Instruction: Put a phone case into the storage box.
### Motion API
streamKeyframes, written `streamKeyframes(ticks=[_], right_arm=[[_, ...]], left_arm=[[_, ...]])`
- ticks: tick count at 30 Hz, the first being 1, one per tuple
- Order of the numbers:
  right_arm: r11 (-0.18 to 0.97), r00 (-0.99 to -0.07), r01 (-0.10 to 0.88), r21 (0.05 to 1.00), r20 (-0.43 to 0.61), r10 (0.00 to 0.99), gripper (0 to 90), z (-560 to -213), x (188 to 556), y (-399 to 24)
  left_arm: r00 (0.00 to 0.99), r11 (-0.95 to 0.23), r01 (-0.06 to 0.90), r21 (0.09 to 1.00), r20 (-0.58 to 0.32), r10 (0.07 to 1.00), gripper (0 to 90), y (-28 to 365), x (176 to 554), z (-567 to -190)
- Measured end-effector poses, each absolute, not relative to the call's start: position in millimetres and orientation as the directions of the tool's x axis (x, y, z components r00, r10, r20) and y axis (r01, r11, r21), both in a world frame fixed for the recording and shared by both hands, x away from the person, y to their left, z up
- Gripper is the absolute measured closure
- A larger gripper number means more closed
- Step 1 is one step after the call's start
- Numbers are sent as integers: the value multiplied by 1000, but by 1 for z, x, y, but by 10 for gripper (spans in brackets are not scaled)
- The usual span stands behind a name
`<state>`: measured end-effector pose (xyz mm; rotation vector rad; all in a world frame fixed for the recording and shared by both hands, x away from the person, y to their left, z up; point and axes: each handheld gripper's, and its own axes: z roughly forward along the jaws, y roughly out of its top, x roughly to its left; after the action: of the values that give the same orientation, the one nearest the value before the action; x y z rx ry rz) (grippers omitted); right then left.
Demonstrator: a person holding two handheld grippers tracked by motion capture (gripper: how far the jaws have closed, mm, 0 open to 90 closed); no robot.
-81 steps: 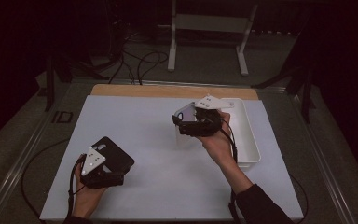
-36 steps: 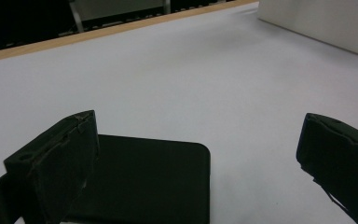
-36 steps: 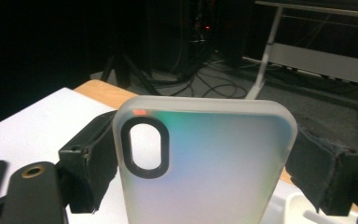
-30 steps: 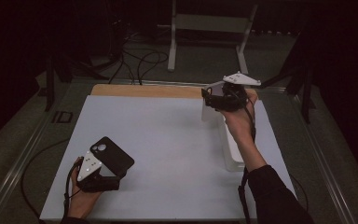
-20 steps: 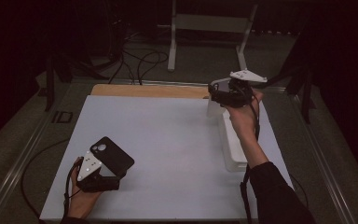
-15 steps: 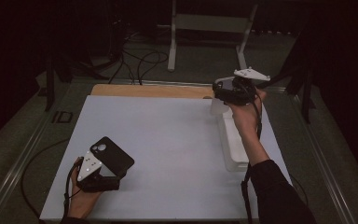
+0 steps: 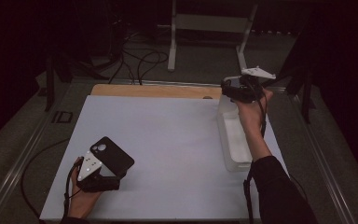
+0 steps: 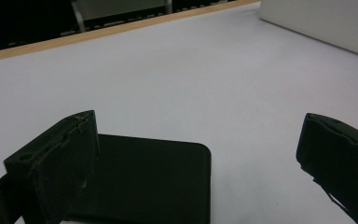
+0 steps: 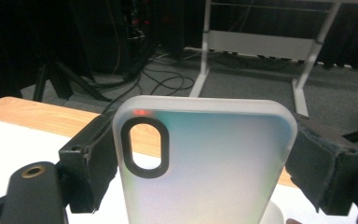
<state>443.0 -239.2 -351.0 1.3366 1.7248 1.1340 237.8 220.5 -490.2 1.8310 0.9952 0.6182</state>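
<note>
A white mat (image 7: 168,140) covers most of the table, leaving a strip of bare wood (image 7: 154,90) along the far edge. The room around it is dark: grey carpet, loose black cables (image 7: 140,60) on the floor beyond the far edge, and the white legs of a metal frame (image 7: 209,28) standing behind them. A shallow white tray (image 7: 233,140) lies along the right edge of the mat.

The right gripper (image 7: 238,89) is held up in the air over the far right corner of the table, above the far end of the tray. Its jaws are clamped on the two long sides of a phone case (image 9: 205,163). In the right gripper view the case is frosted and see-through, with a faint green and pink sheen, rounded corners and a black-ringed oval camera hole near its upper left corner. It stands upright between the jaws, its top end pointing away from the hand.

The left gripper (image 7: 100,168) rests low near the near left corner of the mat. In the left gripper view its jaws stand wide apart, pressing on nothing. A black phone case (image 8: 154,182) with rounded corners lies flat just beside its left jaw; whether they touch cannot be told.
</note>
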Motion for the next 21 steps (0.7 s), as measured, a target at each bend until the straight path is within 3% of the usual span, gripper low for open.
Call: streamKeyframes(ticks=[21], right_arm=[[63,-142,480,875,6,990,165,-383,468,-264]], left_arm=[[546,-238,368,899,-2,838,1,220,238,-490]])
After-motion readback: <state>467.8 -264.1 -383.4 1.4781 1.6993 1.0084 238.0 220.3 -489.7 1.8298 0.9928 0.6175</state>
